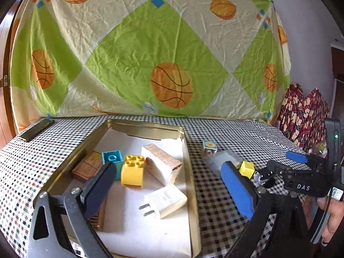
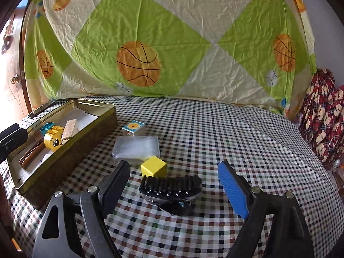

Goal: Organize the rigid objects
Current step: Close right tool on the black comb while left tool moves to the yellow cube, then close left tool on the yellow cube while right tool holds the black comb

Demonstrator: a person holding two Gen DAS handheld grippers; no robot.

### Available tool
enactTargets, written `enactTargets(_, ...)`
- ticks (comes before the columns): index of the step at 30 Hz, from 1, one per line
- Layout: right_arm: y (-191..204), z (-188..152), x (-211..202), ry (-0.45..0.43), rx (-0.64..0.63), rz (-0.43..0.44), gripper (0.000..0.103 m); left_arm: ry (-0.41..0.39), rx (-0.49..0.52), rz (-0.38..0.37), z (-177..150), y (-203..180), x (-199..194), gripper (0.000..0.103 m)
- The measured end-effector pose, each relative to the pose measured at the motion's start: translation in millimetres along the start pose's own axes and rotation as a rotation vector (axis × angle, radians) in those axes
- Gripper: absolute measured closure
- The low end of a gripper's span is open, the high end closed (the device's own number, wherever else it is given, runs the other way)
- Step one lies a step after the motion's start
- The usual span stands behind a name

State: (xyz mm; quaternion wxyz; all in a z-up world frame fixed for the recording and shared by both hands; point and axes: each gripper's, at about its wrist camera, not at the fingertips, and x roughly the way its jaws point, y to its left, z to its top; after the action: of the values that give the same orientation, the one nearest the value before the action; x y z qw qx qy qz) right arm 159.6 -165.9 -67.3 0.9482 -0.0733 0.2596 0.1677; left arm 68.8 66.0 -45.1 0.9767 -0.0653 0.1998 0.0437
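In the left wrist view my left gripper [image 1: 167,166] stands open above a gold tin [image 1: 190,172] and holds nothing. Inside the tin lie a white charger plug [image 1: 165,202], a yellow brick [image 1: 132,169], a blue brick [image 1: 112,158], a wafer-patterned block [image 1: 161,163] and a brown box [image 1: 88,167]. My right gripper [image 2: 174,165] is open low over the checked cloth. A black brush [image 2: 172,189] lies between its fingers, untouched. Just beyond sit a yellow cube [image 2: 153,166], a clear plastic case [image 2: 136,147] and a sun-printed cube [image 2: 133,129].
The tin [image 2: 64,142] stands left of the loose items. A dark flat bar [image 1: 36,130] lies at the table's far left corner. A basketball-print sheet [image 2: 172,43] hangs behind the table, and red patterned fabric [image 2: 322,118] is piled at the right. A hand [image 1: 331,219] grips the right tool.
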Motion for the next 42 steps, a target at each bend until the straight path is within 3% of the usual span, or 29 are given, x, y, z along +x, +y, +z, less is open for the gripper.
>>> enactTargets(15, 3, -3, 46, 0.222, -0.014, 0.039, 0.014, 0.049, 0.072, -0.026, 5, -43, 23, 0.001)
enactTargets(16, 0, -3, 46, 0.219, -0.001, 0.058, 0.027, 0.055, 0.077, -0.027, 4, -45, 25, 0.001)
enactTargets(17, 0, -4, 44, 0.216, 0.002, 0.053, 0.028, 0.059, 0.081, -0.027, 4, -47, 27, 0.001)
enactTargets(20, -6, -4, 39, 0.188, 0.03, 0.058, 0.028, 0.073, 0.088, -0.035, 3, -54, 33, 0.001)
enactTargets(28, -36, 8, 37, 0.127, 0.083, -0.074, 0.029, 0.102, 0.156, -0.066, 5, -91, 53, 0.002)
enactTargets(33, -58, 13, 43, 0.13, 0.133, -0.102, 0.029, 0.143, 0.201, -0.08, 3, -116, 73, 0.012)
enactTargets(42, -73, 13, 40, 0.109, 0.184, -0.116, 0.028, 0.272, 0.245, -0.14, 0, -144, 108, 0.048)
